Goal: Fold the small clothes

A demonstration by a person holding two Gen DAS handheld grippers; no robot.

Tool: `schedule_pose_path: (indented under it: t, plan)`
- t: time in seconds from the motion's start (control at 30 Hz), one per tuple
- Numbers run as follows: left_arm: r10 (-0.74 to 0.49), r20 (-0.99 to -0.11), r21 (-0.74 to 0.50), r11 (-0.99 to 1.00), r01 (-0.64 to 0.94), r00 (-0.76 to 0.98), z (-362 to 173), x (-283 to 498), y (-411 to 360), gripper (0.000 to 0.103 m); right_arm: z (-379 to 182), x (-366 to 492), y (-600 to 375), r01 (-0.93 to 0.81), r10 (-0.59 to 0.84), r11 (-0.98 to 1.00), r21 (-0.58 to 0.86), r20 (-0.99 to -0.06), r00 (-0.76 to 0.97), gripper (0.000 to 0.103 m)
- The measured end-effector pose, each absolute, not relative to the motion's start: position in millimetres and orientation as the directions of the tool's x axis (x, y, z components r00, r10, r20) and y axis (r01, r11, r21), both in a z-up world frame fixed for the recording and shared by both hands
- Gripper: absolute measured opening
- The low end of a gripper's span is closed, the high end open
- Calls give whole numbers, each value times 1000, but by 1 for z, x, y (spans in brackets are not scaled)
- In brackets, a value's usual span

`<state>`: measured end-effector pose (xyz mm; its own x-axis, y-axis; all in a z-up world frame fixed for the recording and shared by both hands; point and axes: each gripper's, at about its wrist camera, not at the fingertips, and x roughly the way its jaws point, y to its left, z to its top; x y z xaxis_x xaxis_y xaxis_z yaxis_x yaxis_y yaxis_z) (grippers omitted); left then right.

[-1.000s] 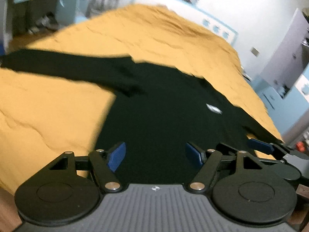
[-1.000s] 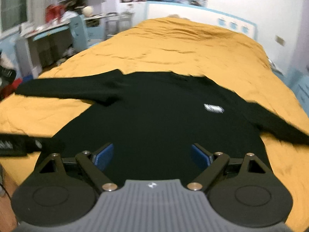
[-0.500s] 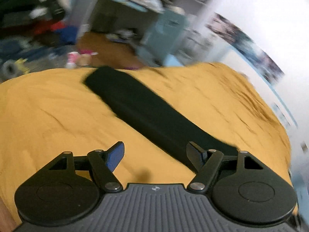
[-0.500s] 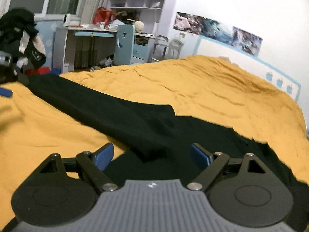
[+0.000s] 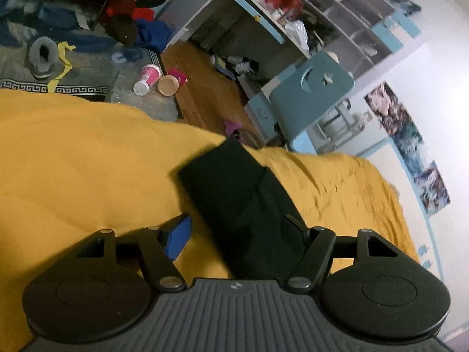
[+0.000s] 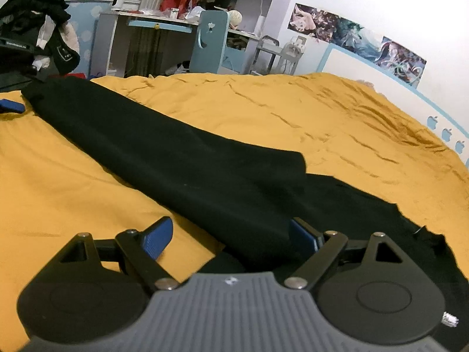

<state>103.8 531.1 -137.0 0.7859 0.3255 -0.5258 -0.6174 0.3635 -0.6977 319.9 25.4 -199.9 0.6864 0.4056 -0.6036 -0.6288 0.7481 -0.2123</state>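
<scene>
Yellow bedspread [image 6: 263, 111] fills both views, wrinkled toward the far side. Black long-sleeve top [image 6: 337, 205] lies flat on it; only the right wrist view shows the body of the top, spreading under and to the right of the right gripper [image 6: 231, 237], with a small white tag [image 6: 450, 319] at the lower right edge. Its sleeve [image 6: 152, 152] runs from between the right gripper's fingers away up-left to a cuff at the bed edge. Right gripper wide open, holds nothing, sleeve passing between its blue pads [image 6: 156, 239].

Left wrist view shows only the sleeve end [image 5: 237, 202], with a fold line across it, cuff pointing away from the left gripper [image 5: 234, 231] toward the bed edge. Left gripper wide open, nothing gripped; sleeve lies in the gap, nearer the right finger, left blue pad [image 5: 176, 236] over bare bedspread. Contact with cloth cannot be told.

Left view alone shows the floor beyond the bed: grey rug [image 5: 88, 70], pink cup [image 5: 146, 79] tipped over, grey boot [image 5: 42, 57]. Both views show the blue chair [image 6: 209, 42] and desk [image 6: 140, 29]; the left gripper's blue pad [image 6: 11, 106] peeks in at the far left of the right view.
</scene>
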Motion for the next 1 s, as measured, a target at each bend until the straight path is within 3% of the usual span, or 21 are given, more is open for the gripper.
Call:
schedule_pose_path:
  t: [0.13, 0.23, 0.27, 0.3, 0.33, 0.37, 0.4, 0.53, 0.7, 0.87, 1.0]
  plan:
    - [299, -527, -701, 376, -606, 796, -141, 115, 542, 87, -209, 323, 35, -628, 395, 742, -235, -605, 692, 82]
    - [298, -499, -713, 394, -581, 814, -143, 117, 544, 82, -213, 322, 38, -636, 395, 741, -216, -626, 672, 82]
    - [297, -481, -726, 392, -565, 825, -144, 116, 544, 76, -213, 320, 38, -638, 398, 740, -211, -628, 669, 82]
    - [300, -470, -734, 389, -556, 830, -144, 114, 544, 57, -212, 318, 38, -640, 399, 739, -210, -630, 666, 82]
    - [302, -466, -740, 381, -554, 832, -145, 113, 544, 44, -211, 316, 37, -642, 397, 737, -210, -634, 664, 82]
    - [297, -466, -751, 366, -550, 834, -147, 111, 545, 22, -208, 314, 36, -644, 397, 737, -208, -638, 660, 82]
    - [291, -463, -761, 353, -544, 837, -147, 109, 545, 13, -205, 313, 34, -645, 399, 737, -203, -639, 658, 82]
    - [313, -442, -742, 399, -539, 840, -129, 109, 538, 12, -187, 303, 12, -635, 398, 749, -188, -639, 658, 82]
    - [292, -345, -716, 533, -451, 892, -70, 125, 501, 11, -167, 285, -42, -587, 367, 792, -167, -638, 677, 82]
    - [160, -201, -698, 669, -256, 966, 8, 159, 429, 10, -158, 262, -113, -507, 295, 847, -156, -655, 695, 82]
    - [-3, -138, -655, 750, -89, 990, 54, 199, 344, 10, -155, 247, -173, -423, 237, 898, -124, -673, 701, 82]
